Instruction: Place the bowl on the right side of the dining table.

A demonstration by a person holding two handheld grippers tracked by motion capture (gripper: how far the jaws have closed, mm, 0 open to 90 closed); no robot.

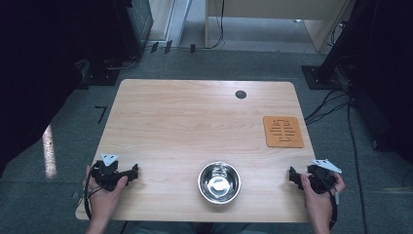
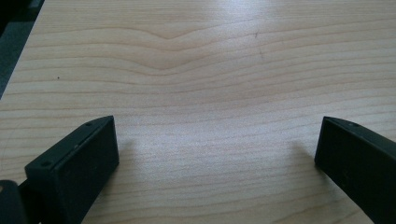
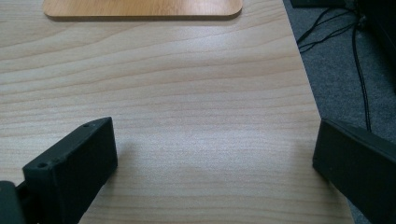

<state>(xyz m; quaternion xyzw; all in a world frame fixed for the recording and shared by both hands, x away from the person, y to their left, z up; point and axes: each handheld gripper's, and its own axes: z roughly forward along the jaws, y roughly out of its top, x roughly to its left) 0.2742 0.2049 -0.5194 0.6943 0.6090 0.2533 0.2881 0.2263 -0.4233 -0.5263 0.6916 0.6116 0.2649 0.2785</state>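
**Both grippers parked, bowl untouched between them**

While nothing is yet held, the work looks to be at its very start, with each hand resting near a front corner of the wooden table (image 1: 195, 112). At the far left, the left gripper (image 1: 130, 171) lies low on the tabletop, its jaws spread wide with only bare wood grain between them, as the left gripper view shows (image 2: 217, 140). Moving toward the middle, the steel bowl (image 1: 219, 182) stands upright and empty near the front edge, well apart from both tools. Farther right and deeper on the table lies the cork trivet (image 1: 283, 131), flat, with slots cut in its face. At the far right, the right gripper (image 1: 293, 174) sits by the table's edge, jaws likewise spread and empty (image 3: 215, 140), the trivet's near edge ahead of it.

I judge the bowl and trivet belong together. A likely next move calls for one gripper to swing inward, straddle the bowl's thin rim, and close firmly, since polished steel may slip.
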